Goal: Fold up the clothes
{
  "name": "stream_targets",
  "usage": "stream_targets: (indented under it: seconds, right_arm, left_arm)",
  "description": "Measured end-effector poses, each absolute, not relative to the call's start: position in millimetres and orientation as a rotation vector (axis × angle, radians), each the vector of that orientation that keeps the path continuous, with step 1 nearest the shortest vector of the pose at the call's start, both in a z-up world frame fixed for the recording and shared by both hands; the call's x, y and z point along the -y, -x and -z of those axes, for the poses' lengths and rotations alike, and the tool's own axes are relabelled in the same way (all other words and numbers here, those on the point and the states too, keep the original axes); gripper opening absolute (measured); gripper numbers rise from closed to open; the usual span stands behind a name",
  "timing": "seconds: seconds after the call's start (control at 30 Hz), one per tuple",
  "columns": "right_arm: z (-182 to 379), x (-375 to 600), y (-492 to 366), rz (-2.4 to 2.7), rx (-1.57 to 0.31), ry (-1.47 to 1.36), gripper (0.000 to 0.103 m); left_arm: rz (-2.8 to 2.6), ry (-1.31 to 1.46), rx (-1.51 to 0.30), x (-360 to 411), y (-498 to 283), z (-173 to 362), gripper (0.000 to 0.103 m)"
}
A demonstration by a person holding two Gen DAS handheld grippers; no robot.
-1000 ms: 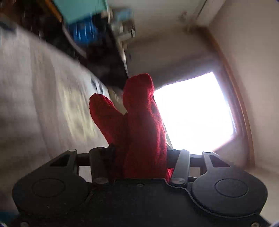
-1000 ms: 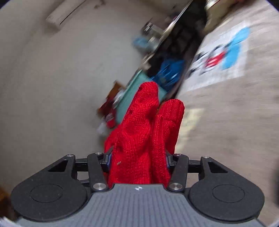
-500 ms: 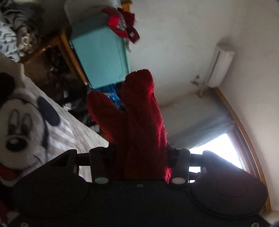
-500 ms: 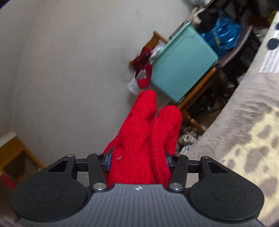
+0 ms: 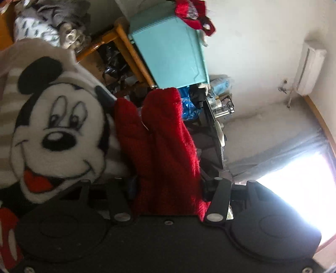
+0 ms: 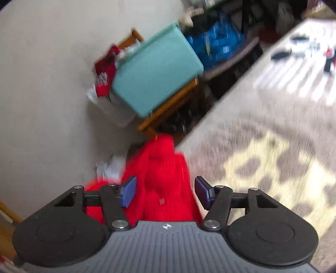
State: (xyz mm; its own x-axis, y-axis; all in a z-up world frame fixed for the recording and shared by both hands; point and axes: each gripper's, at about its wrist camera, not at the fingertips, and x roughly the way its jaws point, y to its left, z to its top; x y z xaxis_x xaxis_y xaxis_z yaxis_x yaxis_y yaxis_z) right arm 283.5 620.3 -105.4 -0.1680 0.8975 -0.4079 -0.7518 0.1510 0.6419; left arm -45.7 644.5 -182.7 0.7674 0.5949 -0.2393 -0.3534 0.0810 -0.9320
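A teal box (image 5: 170, 50) sits on a wooden stand (image 5: 134, 54); a red cap (image 5: 192, 15) lies atop it, blue bags (image 6: 216, 44) beside it, a cartoon-mouse blanket (image 5: 56, 134) nearby.

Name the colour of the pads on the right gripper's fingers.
Blue: the pads show clearly in the right wrist view, either side of the red knit garment.

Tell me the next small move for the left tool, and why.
Probably open the left tool too. Its jaws are closed on the red knit garment, while the right tool stands open with blue pads clear of the knit, above the grey blanket. Releasing would let the garment settle evenly.
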Motion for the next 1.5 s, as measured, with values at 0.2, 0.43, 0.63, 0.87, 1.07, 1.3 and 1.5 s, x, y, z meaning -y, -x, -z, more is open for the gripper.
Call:
stream_targets:
  seconds: [0.2,0.43,0.63,0.87,1.07,1.3,1.5]
  right_arm:
    - [65,-577,-257,-1.538,-0.656,-0.150,0.059]
    - [81,-557,-227,-1.598,-0.607,-0.035,0.051]
    - [104,-556,-222,-1.520,-0.596,0.053,0.051]
    - [83,-564,-219,-1.420,-0.686,0.027,0.052]
    - [89,-466,-222,-1.321,-0.770,0.005,0.064]
    - [124,-269,-213,-1.105,-0.855,-0.023,0.078]
    - [134,-73,-175,-0.962,-0.878,-0.122,0.077]
  left_arm:
    - [-0.791,0.995,0.269,-630,58,134,0.057]
    - [-0.726,0.764,0.032,-634,24,134,0.056]
    - [-0.794,0.550,-0.161,-610,2,137,0.056]
    - [-0.767,0.661,-0.055,-609,24,120,0.067]
    - [-0.761,0.648,-0.013,-601,24,96,0.073]
    - [-0.622,0.601,-0.130,-540,-23,80,0.089]
    - [-0.463,0.584,-0.482,-439,-90,106,0.089]
